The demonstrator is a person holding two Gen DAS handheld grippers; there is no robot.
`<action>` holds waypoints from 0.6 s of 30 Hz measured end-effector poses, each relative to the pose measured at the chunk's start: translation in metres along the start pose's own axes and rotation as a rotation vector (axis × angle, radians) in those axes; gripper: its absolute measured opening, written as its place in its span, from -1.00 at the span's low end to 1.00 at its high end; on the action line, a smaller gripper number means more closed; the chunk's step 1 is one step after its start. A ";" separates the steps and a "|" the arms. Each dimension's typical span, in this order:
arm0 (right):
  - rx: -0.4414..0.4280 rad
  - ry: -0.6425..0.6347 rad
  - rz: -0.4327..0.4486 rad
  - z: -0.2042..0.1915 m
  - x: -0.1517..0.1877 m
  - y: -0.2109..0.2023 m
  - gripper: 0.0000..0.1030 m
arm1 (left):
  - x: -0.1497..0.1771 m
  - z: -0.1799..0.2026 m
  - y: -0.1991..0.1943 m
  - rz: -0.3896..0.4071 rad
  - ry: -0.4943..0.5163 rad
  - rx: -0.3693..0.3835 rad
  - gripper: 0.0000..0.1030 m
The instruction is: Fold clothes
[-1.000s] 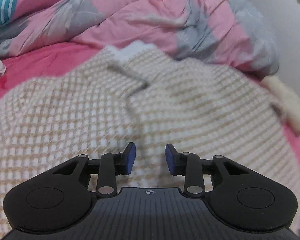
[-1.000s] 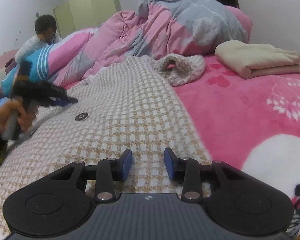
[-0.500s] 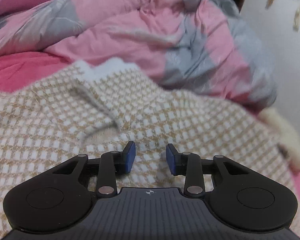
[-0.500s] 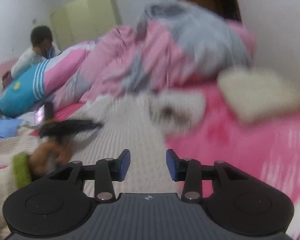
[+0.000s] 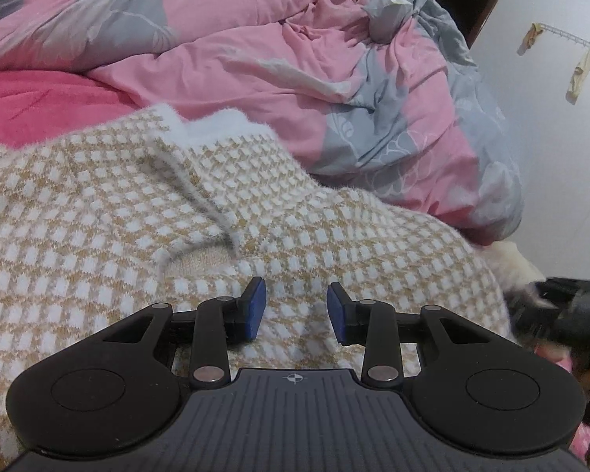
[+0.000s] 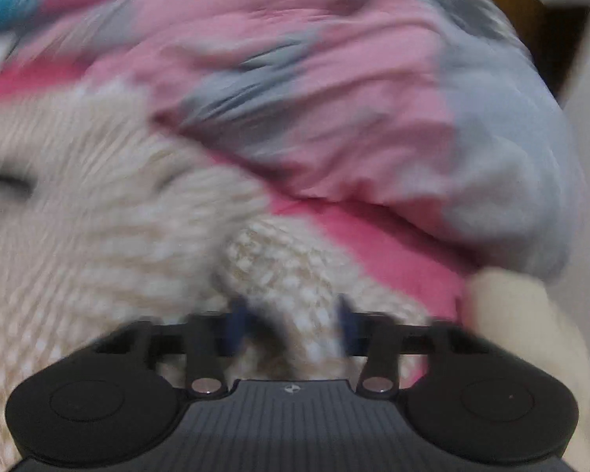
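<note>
The left gripper (image 5: 296,306) hangs released over the checked sweater (image 5: 98,228) on the bed. The blurred right gripper (image 6: 291,326) seems spread around the sweater's cuff (image 6: 283,271), beside the pink quilt (image 6: 334,98).

The left tool (image 5: 296,308) hangs low over a tan-and-white checked sweater (image 5: 98,236) spread on the bed (image 5: 31,106), its blue-padded fingers (image 5: 255,306) parted with nothing between them. The sweater's white-trimmed neckline (image 5: 200,196) lies just ahead of the pads. A crumpled pink-and-grey quilt (image 5: 295,59) is heaped along the bed's far edge. At the right edge, a blurred dark shape (image 5: 562,306) shows.
</note>
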State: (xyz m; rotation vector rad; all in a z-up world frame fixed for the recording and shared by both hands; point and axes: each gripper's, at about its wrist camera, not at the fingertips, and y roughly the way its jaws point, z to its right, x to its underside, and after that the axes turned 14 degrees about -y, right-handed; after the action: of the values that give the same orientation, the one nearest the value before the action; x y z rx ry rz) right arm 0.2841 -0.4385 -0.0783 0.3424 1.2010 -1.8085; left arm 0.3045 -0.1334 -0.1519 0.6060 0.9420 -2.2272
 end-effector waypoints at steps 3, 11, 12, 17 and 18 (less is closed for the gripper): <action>0.057 0.167 0.081 0.044 0.005 -0.026 -0.58 | 0.000 0.000 0.000 0.000 -0.001 0.000 -0.33; 0.114 0.637 0.296 0.146 0.067 -0.061 -0.59 | -0.001 0.000 0.000 -0.002 -0.005 0.003 -0.33; 0.121 0.694 0.321 0.157 0.077 -0.064 -0.59 | -0.001 0.000 0.000 -0.002 -0.005 0.004 -0.33; 0.154 0.981 0.447 0.210 0.126 -0.076 -0.59 | -0.002 -0.001 0.000 -0.006 -0.007 0.009 -0.33; 0.161 1.038 0.472 0.221 0.136 -0.079 -0.59 | -0.002 -0.001 0.000 -0.007 -0.008 0.010 -0.33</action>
State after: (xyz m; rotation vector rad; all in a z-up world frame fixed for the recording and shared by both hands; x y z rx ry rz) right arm 0.1992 -0.6877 -0.0125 1.6477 1.4492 -1.2828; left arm 0.3061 -0.1318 -0.1518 0.5995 0.9307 -2.2401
